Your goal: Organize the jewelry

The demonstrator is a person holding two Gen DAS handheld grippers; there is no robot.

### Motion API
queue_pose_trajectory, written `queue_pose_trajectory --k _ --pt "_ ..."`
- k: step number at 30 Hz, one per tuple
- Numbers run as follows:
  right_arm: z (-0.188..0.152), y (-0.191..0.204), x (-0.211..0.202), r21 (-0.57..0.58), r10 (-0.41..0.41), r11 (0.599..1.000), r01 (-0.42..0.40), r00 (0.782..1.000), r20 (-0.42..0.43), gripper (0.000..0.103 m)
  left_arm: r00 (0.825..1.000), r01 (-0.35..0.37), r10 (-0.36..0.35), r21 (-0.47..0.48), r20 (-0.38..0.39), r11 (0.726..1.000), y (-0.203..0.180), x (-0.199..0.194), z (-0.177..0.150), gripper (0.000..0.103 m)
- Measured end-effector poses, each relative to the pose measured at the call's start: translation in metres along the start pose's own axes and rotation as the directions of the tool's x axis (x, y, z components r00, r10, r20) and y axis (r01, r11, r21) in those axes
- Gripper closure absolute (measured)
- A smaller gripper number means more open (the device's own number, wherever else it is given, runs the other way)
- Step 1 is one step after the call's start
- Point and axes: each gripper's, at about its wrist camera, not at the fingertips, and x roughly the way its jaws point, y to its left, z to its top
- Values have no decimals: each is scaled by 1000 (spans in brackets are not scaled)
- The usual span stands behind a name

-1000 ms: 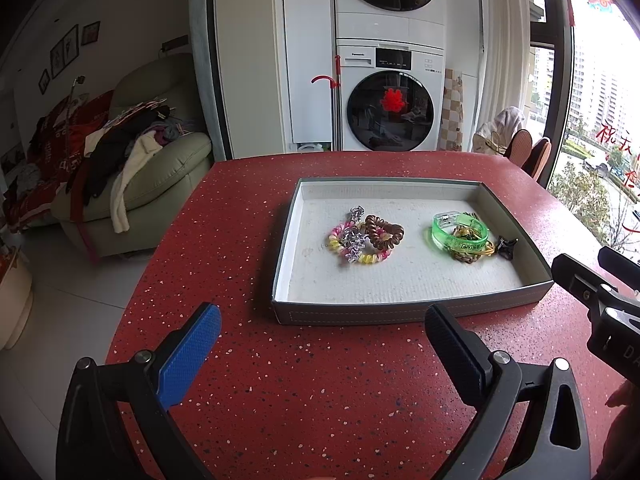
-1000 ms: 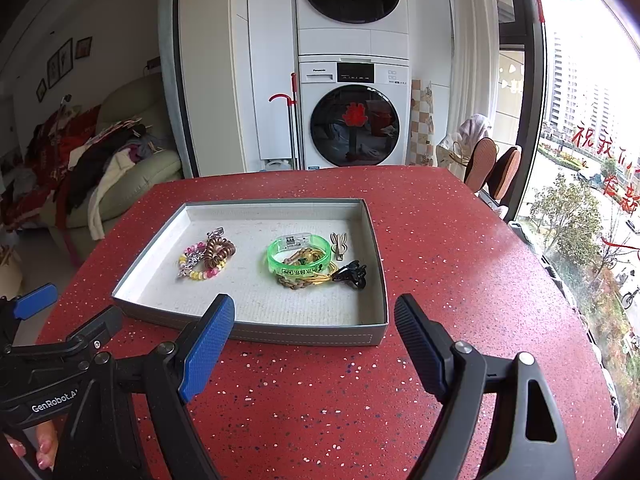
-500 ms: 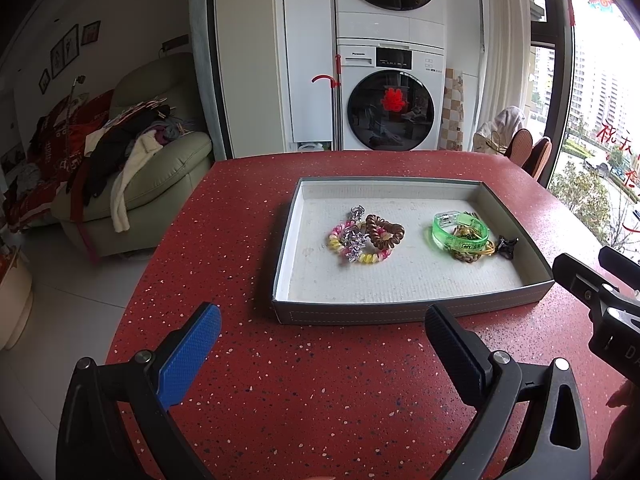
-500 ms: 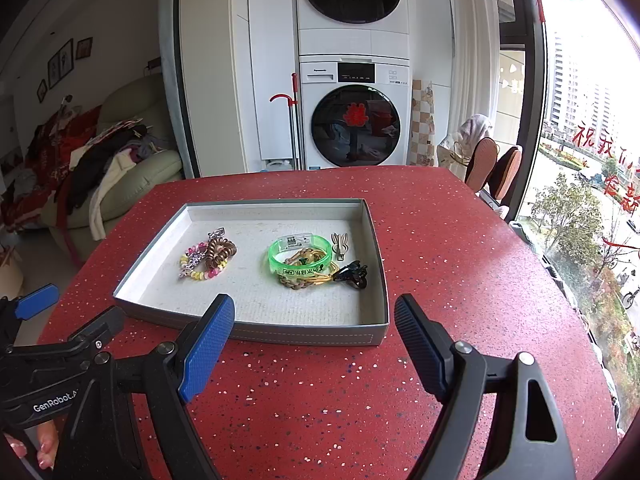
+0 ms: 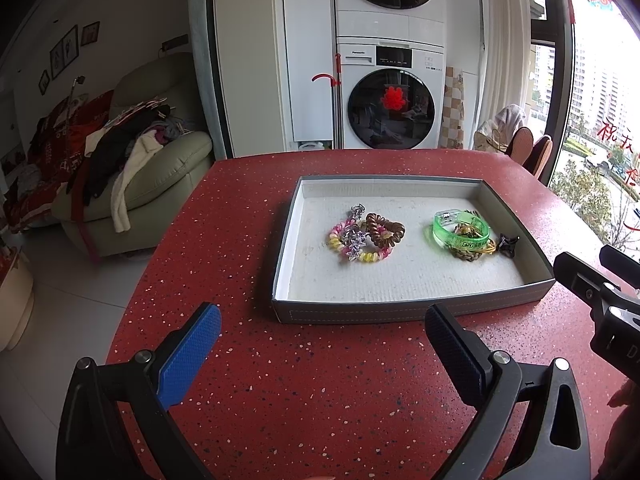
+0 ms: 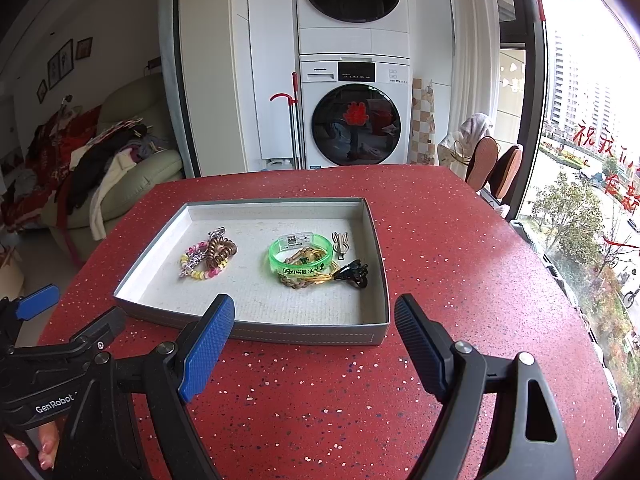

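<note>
- Grey tray (image 6: 256, 330) resting on the red bench (image 6: 440, 248), long side running left to right across both views, short sides pointing away toward the washing machines.
- Jewelry gathered inside the tray in two clusters, well apart from each other.
- Left cluster: pastel bead bracelet (image 5: 362, 257), silver charm piece (image 5: 354, 236) draped across it, brown coil band (image 5: 385, 230) touching its far right edge.
- Right cluster: green bangle (image 6: 300, 256) lying flat with its opening upward, braided cord (image 6: 298, 280) partly under it and running left to right, black clip (image 6: 352, 272) just beside its right end near the tray's right wall, pale clip (image 6: 340, 240) behind, long axis pointing away from the camera.
- Left gripper (image 5: 320, 344) held low over bare bench short of the tray's near wall, fingers spread wide, nothing between them.
- Right gripper (image 6: 314, 338) likewise spread wide and empty, near the tray's front right part.
- Fits either a sorted finish or a heap waiting to be separated; not settled by these views.
- For any pick here: better to come down from above past the near wall, and close across a thin section of a ring, not its full width.
- Worth minding overlaps, since lifting the bangle could drag the cord, and the beads could pull the charm piece.
</note>
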Motion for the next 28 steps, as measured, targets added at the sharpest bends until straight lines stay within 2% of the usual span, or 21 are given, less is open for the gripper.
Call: queue_pose_trajectory --k 28 --pt "1 -1 0 -1 0 1000 0 1000 -1 19 1000 12 -13 16 9 1000 -1 -4 2 0"
